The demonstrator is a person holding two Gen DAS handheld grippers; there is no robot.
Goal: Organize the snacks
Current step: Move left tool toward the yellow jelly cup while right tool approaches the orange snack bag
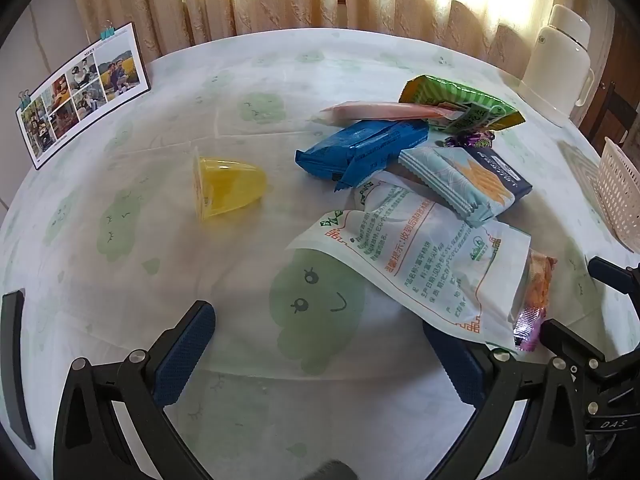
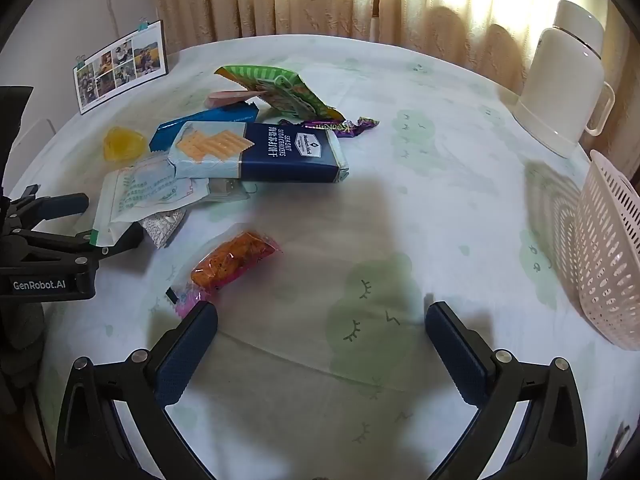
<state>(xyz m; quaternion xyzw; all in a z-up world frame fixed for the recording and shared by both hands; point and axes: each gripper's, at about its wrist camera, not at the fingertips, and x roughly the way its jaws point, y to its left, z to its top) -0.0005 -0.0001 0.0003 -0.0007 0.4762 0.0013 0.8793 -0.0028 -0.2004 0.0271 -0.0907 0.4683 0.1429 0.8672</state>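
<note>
Curtains glow at the back, and a round table (image 2: 440, 208) with a green cartoon cloth is where everything sits. Snacks are heaped toward 10 o'clock in the right wrist view: a cracker box (image 2: 260, 152) lies on a white pouch (image 2: 152, 196), with a blue packet (image 1: 360, 148) and a green bag (image 2: 280, 92) behind it. An orange snack pack (image 2: 232, 260) lies apart, just beside the left finger of the right gripper (image 2: 320, 344). A white basket (image 2: 608, 260) is parked at 3 o'clock.

Both grippers are spread fully wide and nothing is held. The left gripper (image 1: 320, 344) hangs over bare cloth, its right finger at the pouch's edge.

Trouble is easily pictured: the pouch is limp and slippery, so a pinch at its edge could drag the box along or spill the stack. The jelly cup (image 1: 228, 188) is tipped on its side and could be rolled away by a nudge.

The cup's shape is only clear from the left view; the basket's depth and a purple candy (image 2: 340, 126) are better read from the right.
</note>
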